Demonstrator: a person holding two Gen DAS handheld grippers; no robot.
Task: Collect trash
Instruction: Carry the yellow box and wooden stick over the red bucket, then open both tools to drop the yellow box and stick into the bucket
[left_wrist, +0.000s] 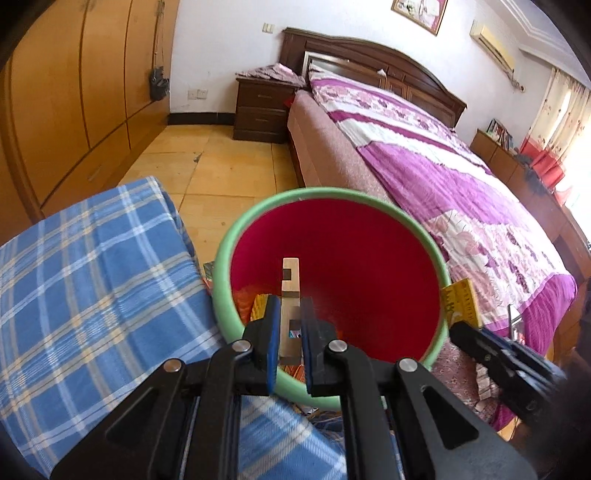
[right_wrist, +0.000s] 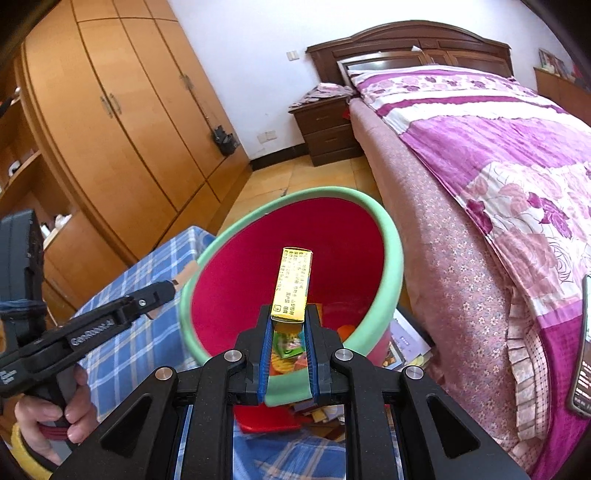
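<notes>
A red bin with a green rim (left_wrist: 236, 325) stands between the bed and a blue plaid cloth; it shows in the right wrist view too (right_wrist: 391, 236). My left gripper (left_wrist: 290, 314) is shut on a thin pale cardboard strip (left_wrist: 290, 280) held over the bin's mouth. My right gripper (right_wrist: 289, 321) is shut on a yellow printed box (right_wrist: 293, 284), also over the bin's mouth. Colourful wrappers (right_wrist: 291, 350) lie at the bin's bottom. The right gripper shows at the right edge of the left view (left_wrist: 476, 339), and the left gripper at the left of the right view (right_wrist: 162, 291).
A blue plaid cloth (left_wrist: 85, 280) covers a surface left of the bin. A bed with a purple floral quilt (left_wrist: 443, 173) lies to the right. A wooden wardrobe (right_wrist: 110, 129) lines the left wall. A dark nightstand (left_wrist: 262, 110) stands by the headboard. Papers (right_wrist: 406, 343) lie on the floor.
</notes>
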